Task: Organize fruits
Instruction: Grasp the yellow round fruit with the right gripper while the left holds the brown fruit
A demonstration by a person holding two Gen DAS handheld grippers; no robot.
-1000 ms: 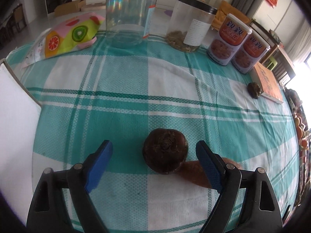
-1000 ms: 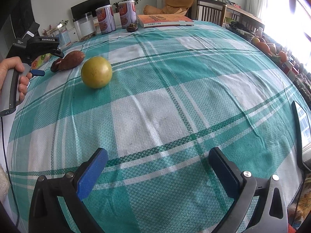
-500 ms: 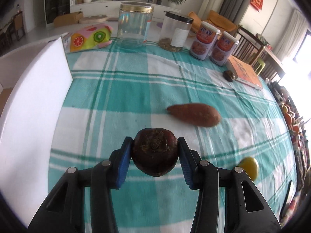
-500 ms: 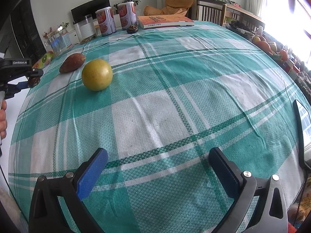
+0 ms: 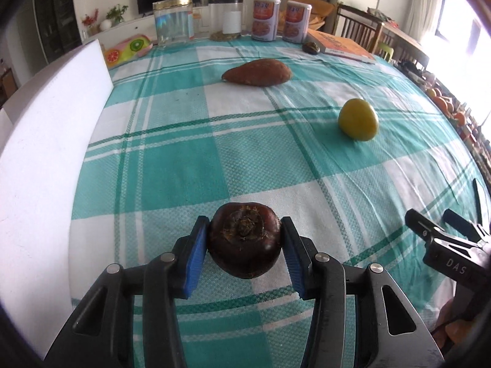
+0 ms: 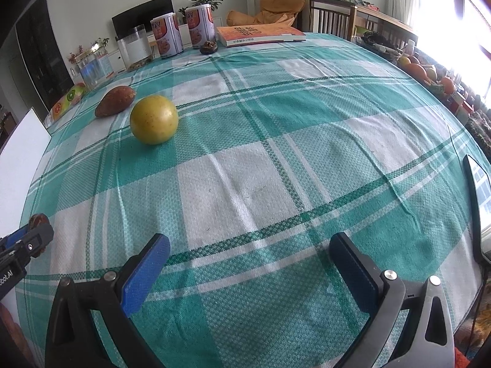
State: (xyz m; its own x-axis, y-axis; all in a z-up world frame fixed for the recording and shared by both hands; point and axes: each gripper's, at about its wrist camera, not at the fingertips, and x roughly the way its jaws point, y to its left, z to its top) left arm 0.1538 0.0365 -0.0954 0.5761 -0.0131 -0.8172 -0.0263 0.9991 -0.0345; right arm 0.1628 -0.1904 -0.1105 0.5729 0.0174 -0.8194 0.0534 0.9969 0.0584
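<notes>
My left gripper [image 5: 244,239] is shut on a dark purple mangosteen [image 5: 245,240] and holds it above the near part of the checked tablecloth [image 5: 190,153]. A brown sweet potato [image 5: 257,72] lies farther back and a yellow round fruit [image 5: 357,118] sits to the right. My right gripper [image 6: 250,251] is open and empty above the cloth; it shows at the right edge of the left wrist view [image 5: 445,230]. In the right wrist view the yellow fruit [image 6: 153,119] and sweet potato [image 6: 115,101] lie at the upper left, and the left gripper [image 6: 27,242] with the mangosteen [image 6: 38,220] sits at the left edge.
A white foam board [image 5: 46,141] lies along the left side. At the back stand two clear jars [image 5: 173,20], two red cans [image 5: 265,18], a fruit-print packet [image 5: 127,49], an orange book [image 5: 340,46] and a small dark fruit [image 5: 311,47]. A dark phone [image 6: 478,208] lies at the right edge.
My left gripper closed on the mangosteen, lifted it away from the sweet potato and drew it back toward the near side. My right gripper has stayed open and still.
</notes>
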